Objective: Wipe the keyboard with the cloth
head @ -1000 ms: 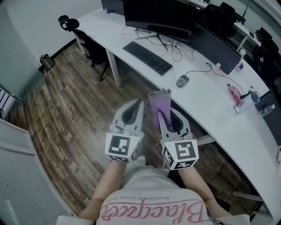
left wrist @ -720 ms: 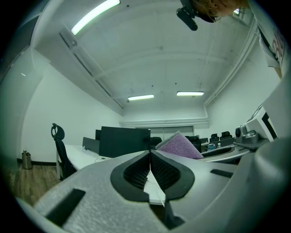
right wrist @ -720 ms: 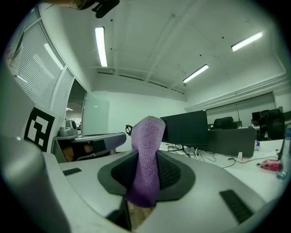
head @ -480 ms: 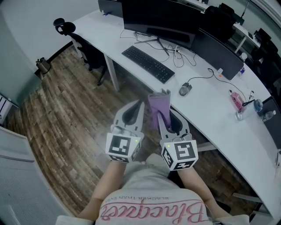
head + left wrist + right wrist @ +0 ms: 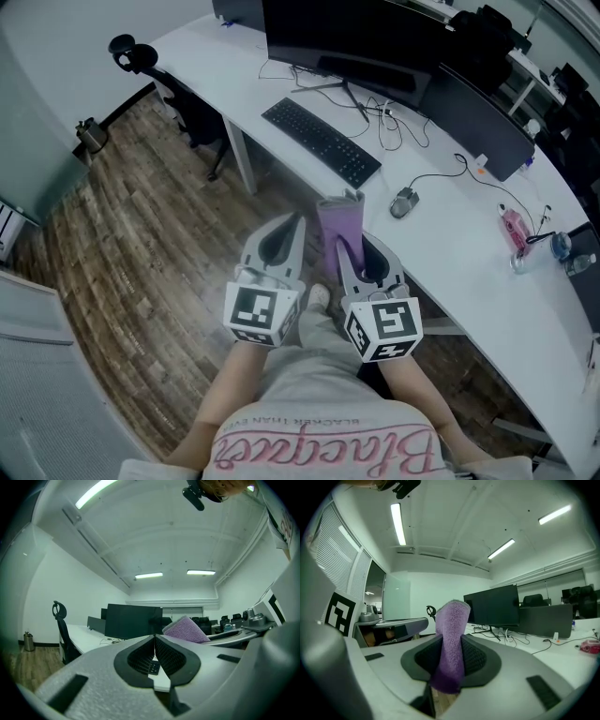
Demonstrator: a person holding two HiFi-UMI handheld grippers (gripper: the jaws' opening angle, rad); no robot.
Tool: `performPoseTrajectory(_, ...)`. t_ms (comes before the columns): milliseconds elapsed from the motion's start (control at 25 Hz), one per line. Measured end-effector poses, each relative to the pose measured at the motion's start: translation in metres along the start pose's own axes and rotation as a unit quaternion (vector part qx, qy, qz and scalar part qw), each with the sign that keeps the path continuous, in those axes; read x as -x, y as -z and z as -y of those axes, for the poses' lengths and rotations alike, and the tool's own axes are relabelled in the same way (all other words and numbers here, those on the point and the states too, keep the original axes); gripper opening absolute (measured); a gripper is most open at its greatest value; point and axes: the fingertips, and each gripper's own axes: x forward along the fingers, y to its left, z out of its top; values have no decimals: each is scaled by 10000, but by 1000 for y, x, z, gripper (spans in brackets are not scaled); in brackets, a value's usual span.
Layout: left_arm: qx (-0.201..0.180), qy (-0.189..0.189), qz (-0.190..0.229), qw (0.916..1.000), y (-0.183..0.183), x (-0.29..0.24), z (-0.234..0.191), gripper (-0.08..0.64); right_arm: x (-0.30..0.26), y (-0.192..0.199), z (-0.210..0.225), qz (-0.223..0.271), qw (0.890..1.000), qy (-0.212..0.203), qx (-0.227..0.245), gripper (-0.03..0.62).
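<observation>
A black keyboard [image 5: 322, 142] lies on the long white desk [image 5: 450, 244], in front of a dark monitor [image 5: 347, 37]. My right gripper [image 5: 345, 246] is shut on a folded purple cloth [image 5: 339, 223], which stands up out of its jaws [image 5: 452, 639]. My left gripper [image 5: 292, 225] is beside it, shut with nothing between the jaws; the cloth [image 5: 186, 630] shows past it in the left gripper view. Both grippers hang over the wooden floor, short of the desk edge and well below the keyboard in the head view.
A mouse [image 5: 404, 201] with its cable lies right of the keyboard. A second dark screen [image 5: 483, 117] and small items stand further right. A black office chair [image 5: 164, 75] stands at the desk's left end, a bin [image 5: 88, 136] by the wall.
The desk, keyboard and mouse have slid a little to the right and down in the head view as the view shifted. Both grippers keep the same hold and pose.
</observation>
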Motion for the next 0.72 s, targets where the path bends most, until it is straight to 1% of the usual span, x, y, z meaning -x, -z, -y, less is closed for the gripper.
performPoseTrajectory(160, -41, -41, -3, 10000, 0, -28, -16, 5, -33, -7, 13, 28, 10000, -87, -1, 97)
performPoseTrajectory(520, 36, -358, 21, 9993, -3, -100, -75, 5, -120, -28, 45, 19, 9994, -327, 51, 97)
performPoseTrajectory(720, 30, -427, 21, 9991, -4, -144, -95, 5, -163, -36, 66, -10, 9990, -455, 53, 97)
